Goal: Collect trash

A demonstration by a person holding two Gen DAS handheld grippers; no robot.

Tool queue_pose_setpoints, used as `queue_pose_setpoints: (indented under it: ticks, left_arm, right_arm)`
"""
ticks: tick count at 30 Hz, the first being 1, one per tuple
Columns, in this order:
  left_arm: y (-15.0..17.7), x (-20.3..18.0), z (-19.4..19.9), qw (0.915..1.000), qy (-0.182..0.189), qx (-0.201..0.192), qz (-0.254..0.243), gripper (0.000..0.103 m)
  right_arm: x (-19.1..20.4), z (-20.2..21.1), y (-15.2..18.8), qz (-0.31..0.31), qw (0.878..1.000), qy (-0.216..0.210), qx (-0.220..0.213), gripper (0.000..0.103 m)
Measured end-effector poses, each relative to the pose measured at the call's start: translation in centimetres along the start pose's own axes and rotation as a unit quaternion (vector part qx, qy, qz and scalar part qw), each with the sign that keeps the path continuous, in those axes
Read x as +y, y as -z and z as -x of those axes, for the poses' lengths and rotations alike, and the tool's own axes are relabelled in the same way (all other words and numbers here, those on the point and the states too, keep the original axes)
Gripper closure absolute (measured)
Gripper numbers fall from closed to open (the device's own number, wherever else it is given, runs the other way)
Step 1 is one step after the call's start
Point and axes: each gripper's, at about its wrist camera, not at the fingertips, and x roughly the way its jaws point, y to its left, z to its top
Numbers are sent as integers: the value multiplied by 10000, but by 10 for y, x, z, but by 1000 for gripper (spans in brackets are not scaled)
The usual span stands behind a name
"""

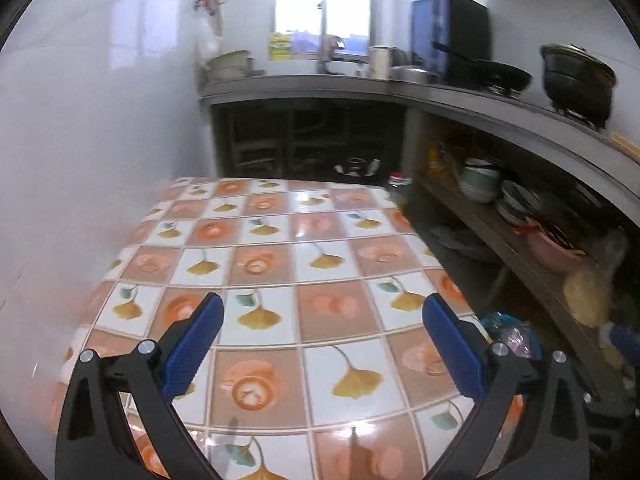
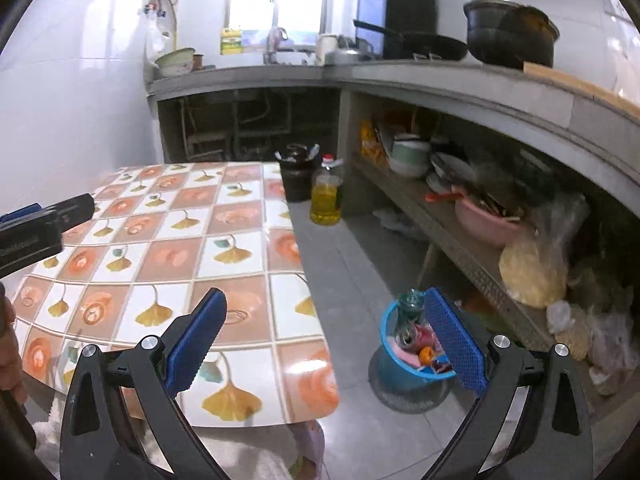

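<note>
Trash point(image 2: 416, 340) sits piled in a small blue bin point(image 2: 390, 376) on the grey tile floor, just beside the table's near right corner: wrappers, a clear bottle, bits of red & orange. R gripper point(image 2: 326, 340) hangs above table edge and bin, jaws spread wide, nothing between the blue pads. L gripper point(image 1: 322, 344) over the tabletop, also spread wide, empty; it shows as a dark shape at left edge in the right wrist view. Table point(image 1: 320, 264) wears a glossy checked cloth w/ ginkgo leaves & cups. Past its far end: a dark container point(image 2: 297, 178) and cooking-oil bottle point(image 2: 327, 196) on the floor. Beyond, concrete counter w/ frying pan point(image 2: 424, 46) and black pot point(image 2: 510, 34).
</note>
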Motion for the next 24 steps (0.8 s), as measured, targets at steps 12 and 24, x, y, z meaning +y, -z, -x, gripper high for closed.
queue_pose_setpoints:
  ticks: [12, 24]
  left_arm:
    - [17, 15, 3, 9976, -510, 423, 204, 6]
    - [60, 7, -4, 9885, -663, 1355, 92, 6]
  right_arm:
    - [16, 4, 3, -21, 9999, 112, 105, 8]
    - [25, -3, 27, 177, 9969, 49, 764, 8]
